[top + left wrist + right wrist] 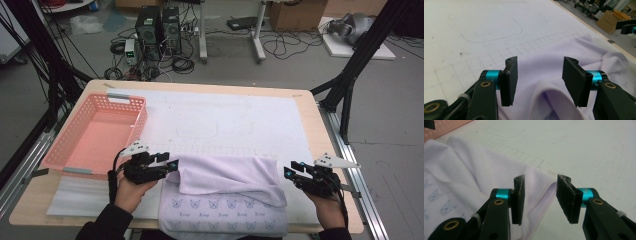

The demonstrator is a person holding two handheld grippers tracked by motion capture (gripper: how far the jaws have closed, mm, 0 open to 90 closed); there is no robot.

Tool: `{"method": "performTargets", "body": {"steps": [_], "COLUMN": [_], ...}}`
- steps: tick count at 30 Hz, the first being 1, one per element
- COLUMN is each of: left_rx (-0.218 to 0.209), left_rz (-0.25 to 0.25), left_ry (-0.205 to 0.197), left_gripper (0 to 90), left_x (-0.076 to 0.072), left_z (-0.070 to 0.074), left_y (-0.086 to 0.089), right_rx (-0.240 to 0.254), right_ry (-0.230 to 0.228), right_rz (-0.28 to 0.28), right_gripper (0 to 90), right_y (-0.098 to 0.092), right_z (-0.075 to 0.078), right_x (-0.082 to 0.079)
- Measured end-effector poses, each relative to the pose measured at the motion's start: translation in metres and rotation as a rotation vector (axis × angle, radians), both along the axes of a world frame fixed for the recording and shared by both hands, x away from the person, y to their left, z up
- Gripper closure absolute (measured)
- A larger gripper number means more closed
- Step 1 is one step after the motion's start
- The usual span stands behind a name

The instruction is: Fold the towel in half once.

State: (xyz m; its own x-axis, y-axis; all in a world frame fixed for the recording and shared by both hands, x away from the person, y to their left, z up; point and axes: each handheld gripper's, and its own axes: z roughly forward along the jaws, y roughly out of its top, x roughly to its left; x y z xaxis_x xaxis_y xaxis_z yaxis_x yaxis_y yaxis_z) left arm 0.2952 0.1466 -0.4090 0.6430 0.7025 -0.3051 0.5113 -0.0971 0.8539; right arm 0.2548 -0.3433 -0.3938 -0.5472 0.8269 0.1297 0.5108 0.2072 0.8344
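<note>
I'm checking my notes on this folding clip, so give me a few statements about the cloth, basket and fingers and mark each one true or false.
1. The pale lilac cloth is folded over on itself. True.
2. The pink basket holds the cloth. False: the cloth lies on the table mat.
3. The left gripper has its fingers apart. True.
4. The right gripper clamps the cloth's edge. False: its fingers stand open over it.

Folded cloth (227,192) on mat (240,122), basket (95,135) at its left
</note>
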Motion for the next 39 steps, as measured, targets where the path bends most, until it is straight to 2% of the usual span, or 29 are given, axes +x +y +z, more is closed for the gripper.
{"method": "performTargets", "body": {"steps": [6,11,15,17,21,25,27,29,31,33,36,37,38,39], "left_rx": [0.025,0.085,0.123,0.139,0.144,0.174,0.194,0.224,0.247,0.248,0.248,0.261,0.276,0.244], "left_rz": [0.034,0.044,0.066,0.068,0.072,0.066,0.063,0.081,0.113,0.13,0.13,0.128,0.126,0.114], "left_ry": [-0.003,0.038,0.06,0.081,0.104,0.094,0.085,0.07,0.064,0.058,0.045,0.04,0.031,0.051], "left_gripper": [43.5,43.5,43.5,43.7,43.8,43.5,43.3,43.4,41.8,37.4,38.0,40.5,47.0,58.7], "left_x": [0.027,0.035,0.037,0.038,0.04,0.04,0.039,0.037,0.035,0.033,0.032,0.032,0.032,0.032], "left_z": [-0.008,-0.021,-0.028,-0.032,-0.039,-0.041,-0.04,-0.04,-0.04,-0.041,-0.043,-0.042,-0.042,-0.042], "left_y": [-0.012,-0.011,-0.009,-0.008,-0.007,-0.01,-0.01,-0.01,-0.01,-0.01,-0.009,-0.008,-0.006,-0.002], "right_rx": [-0.035,-0.096,-0.069,-0.078,-0.066,-0.048,-0.065,-0.136,-0.165,-0.154,-0.137,-0.141,-0.15,-0.159], "right_ry": [0.036,0.063,0.107,0.129,0.111,0.103,0.105,0.12,0.097,0.103,0.112,0.115,0.113,0.109], "right_rz": [-0.028,-0.018,0.012,0.02,0.013,0.018,0.035,0.05,0.054,0.05,0.072,0.083,0.093,0.092], "right_gripper": [48.1,47.3,48.8,48.8,47.5,44.3,44.1,44.2,46.5,51.3,71.5,78.1,80.8,82.6], "right_y": [0.011,0.021,0.018,0.017,0.014,0.018,0.024,0.032,0.035,0.034,0.035,0.037,0.039,0.041], "right_z": [-0.016,-0.028,-0.043,-0.047,-0.046,-0.048,-0.049,-0.053,-0.053,-0.053,-0.052,-0.052,-0.051,-0.051], "right_x": [0.032,0.049,0.052,0.053,0.053,0.056,0.059,0.06,0.06,0.06,0.06,0.059,0.059,0.058]}}
